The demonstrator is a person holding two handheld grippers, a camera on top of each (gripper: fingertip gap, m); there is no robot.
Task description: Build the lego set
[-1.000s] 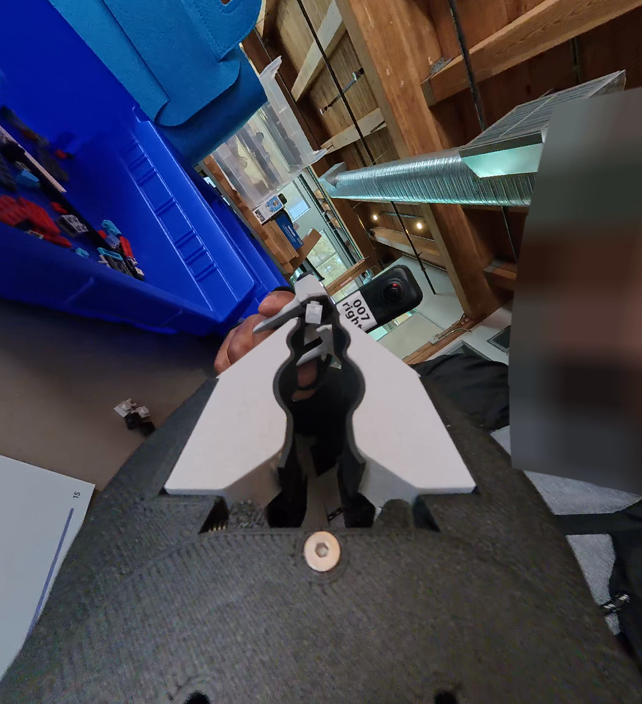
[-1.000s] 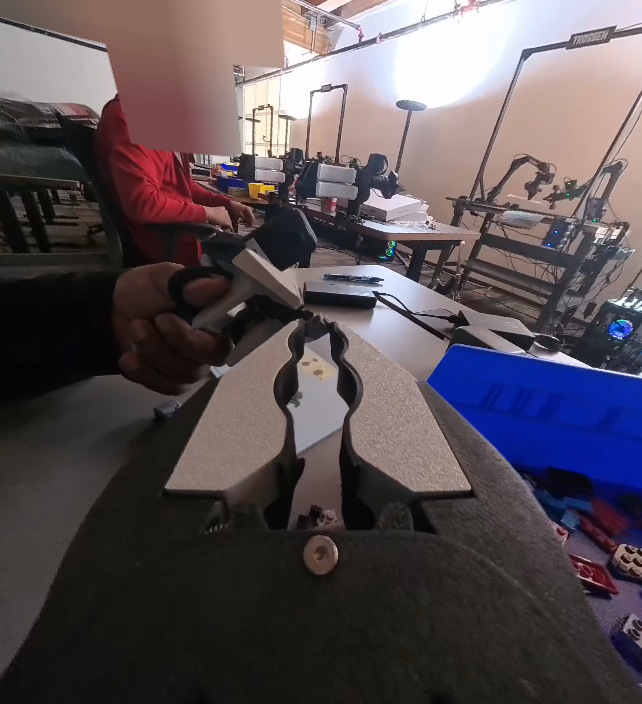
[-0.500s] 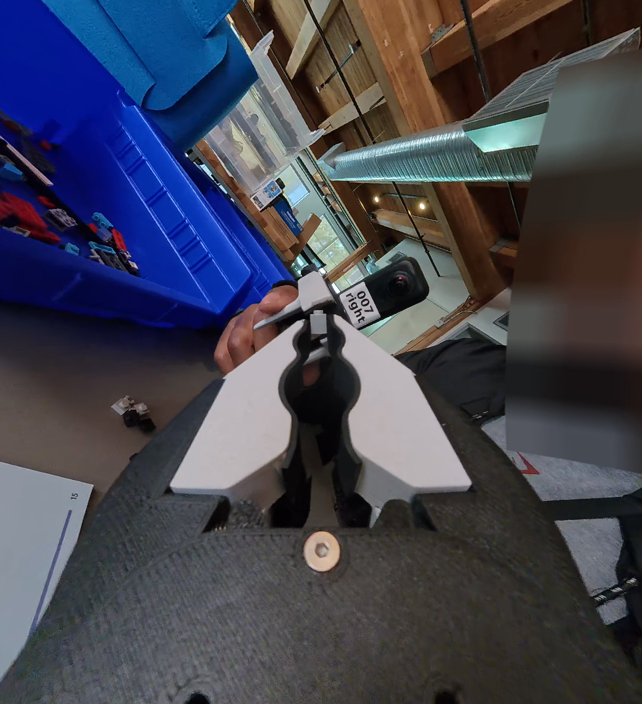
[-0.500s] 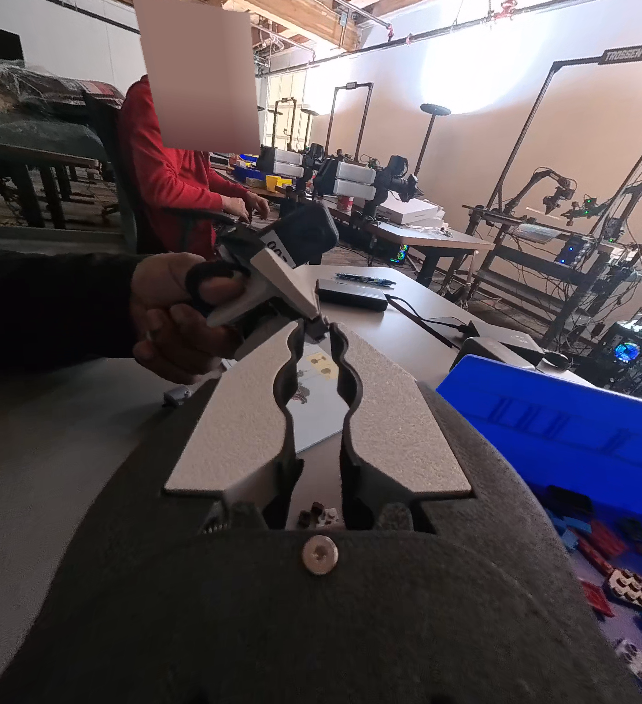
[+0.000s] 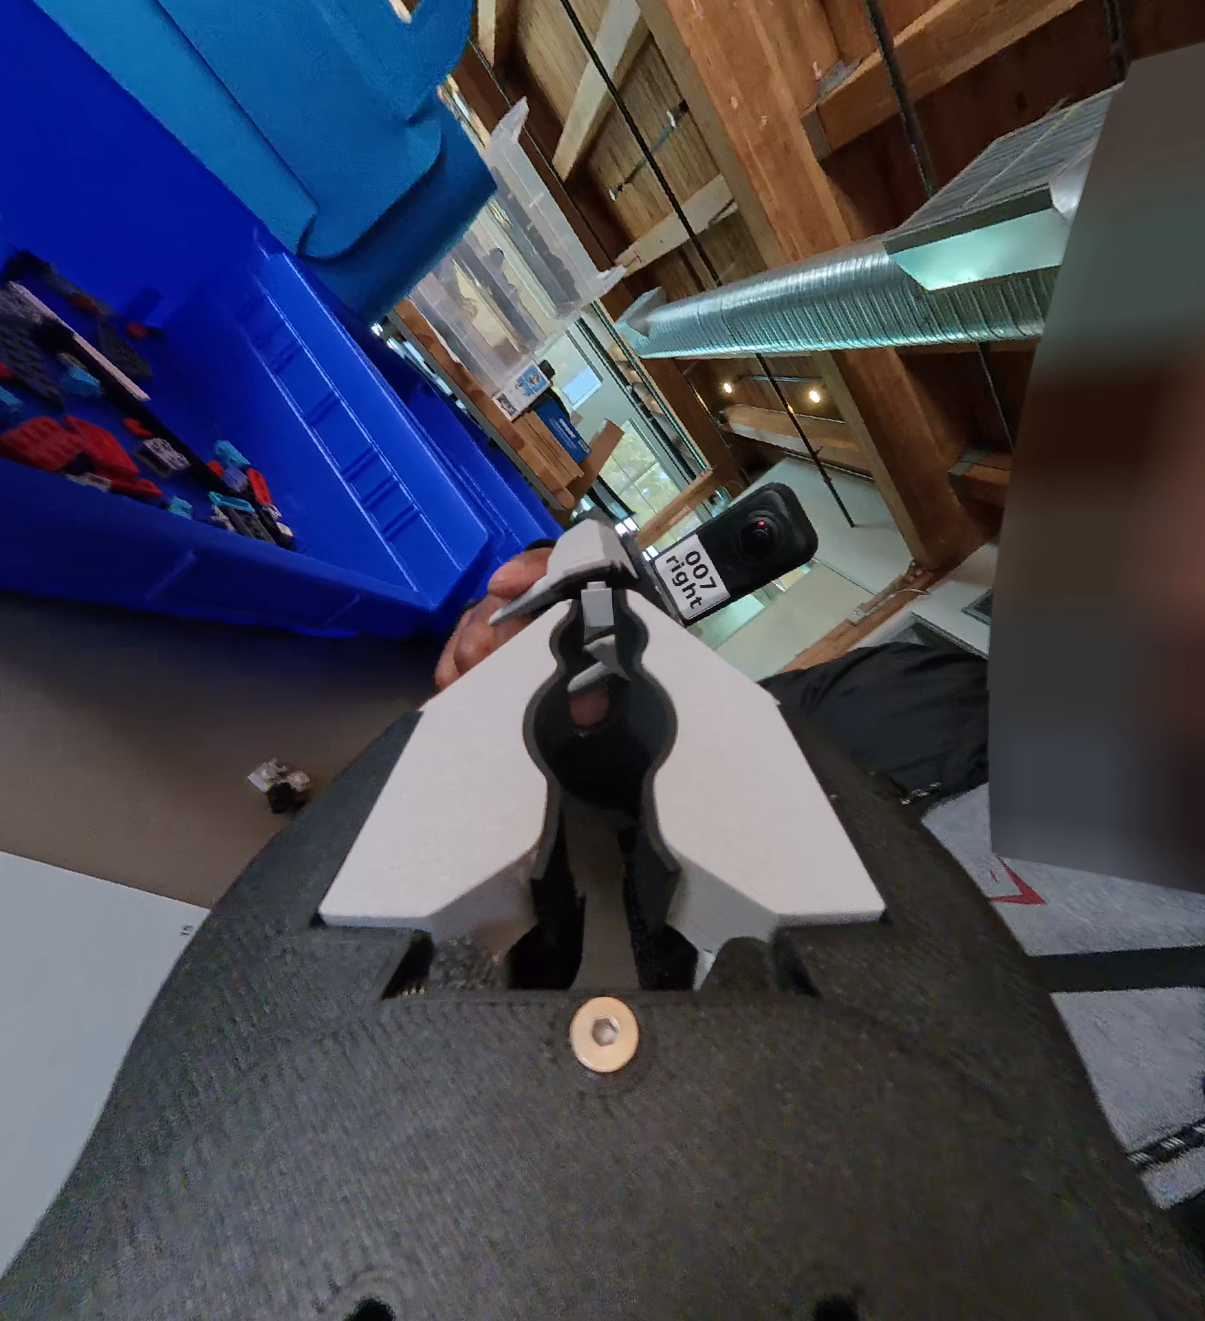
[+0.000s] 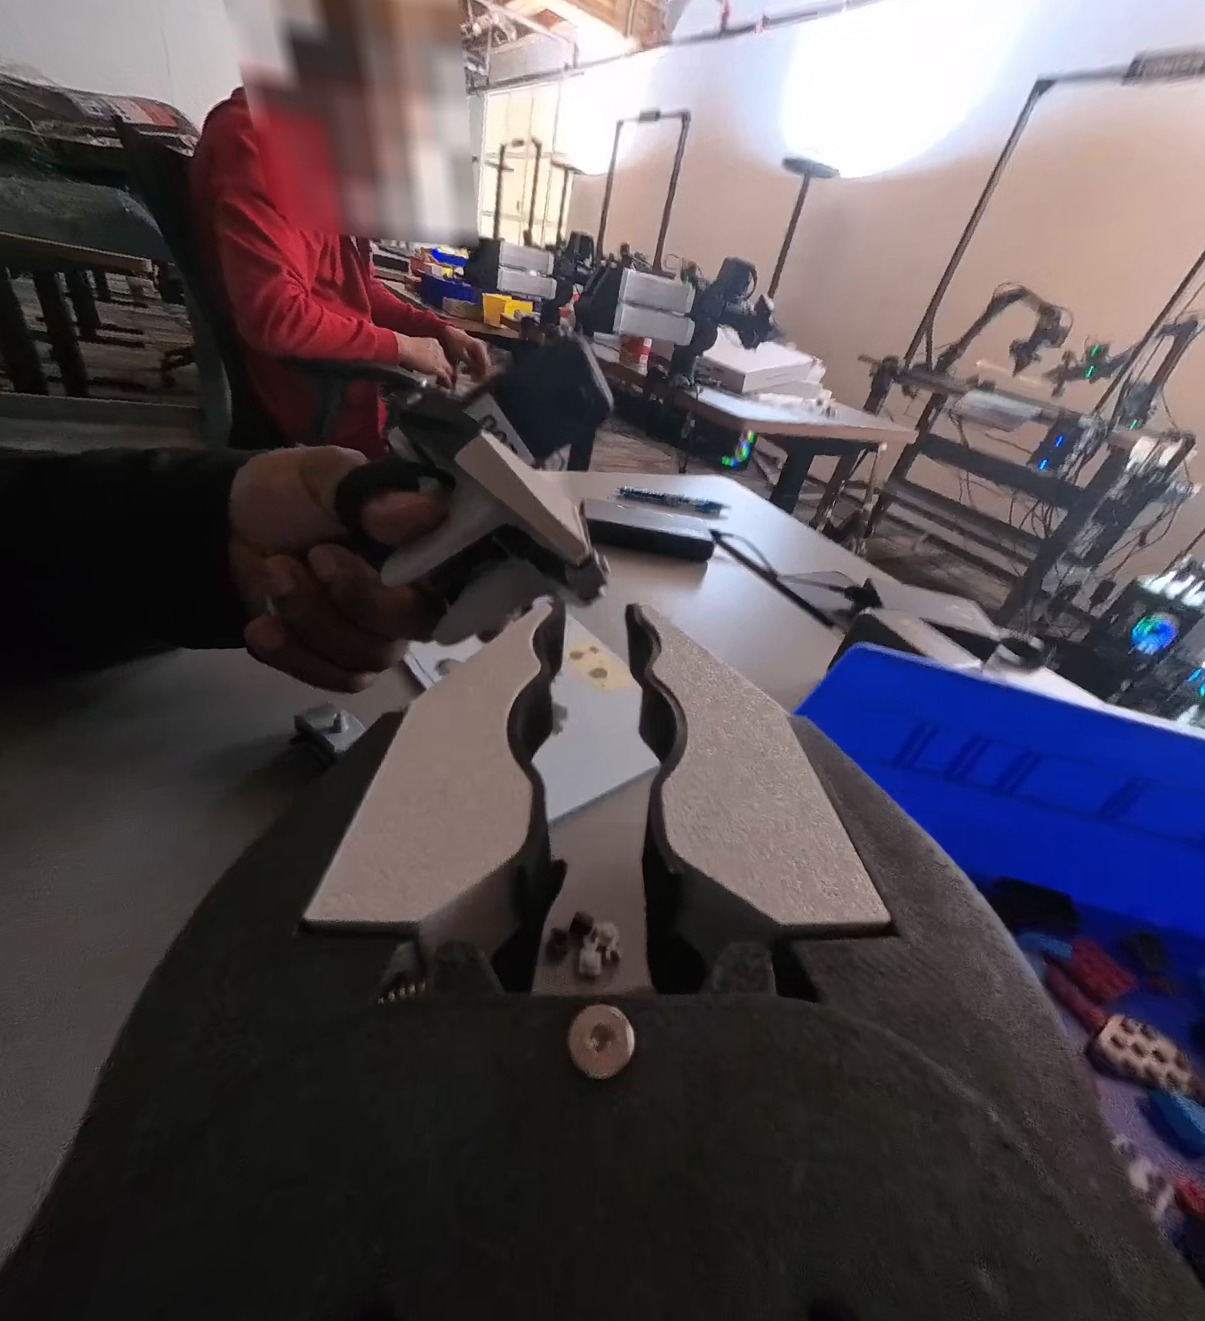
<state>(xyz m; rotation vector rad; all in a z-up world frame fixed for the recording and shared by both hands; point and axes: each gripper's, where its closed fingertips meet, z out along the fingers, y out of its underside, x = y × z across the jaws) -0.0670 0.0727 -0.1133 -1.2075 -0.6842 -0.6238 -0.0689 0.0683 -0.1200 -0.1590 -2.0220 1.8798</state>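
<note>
My left gripper point(image 5: 596, 607) is held in the air, shut on a small grey lego piece point(image 5: 595, 605). In the right wrist view it point(image 6: 585, 572) shows in a hand, its tip just above and left of my right fingertips. My right gripper point(image 6: 592, 611) is open a little and empty. In the left wrist view its two fingers point(image 5: 564, 568) stand above and below the grey piece. A small grey and black lego assembly point(image 5: 278, 775) lies on the table and also shows low between my right fingers point(image 6: 589, 943).
A blue bin point(image 5: 342, 457) with several loose red, blue and black bricks stands on the table; in the right wrist view it point(image 6: 1014, 750) is at the right. A white instruction sheet point(image 6: 599, 729) and a loose grey piece point(image 6: 324, 722) lie on the table. A seated person in red point(image 6: 285, 286) is behind. Both grippers' tips are close together, under 4 cm apart.
The left gripper's tip, which sat between my right fingertips half a second ago, now stands a little above and left of them. Both jaws keep the same opening.
</note>
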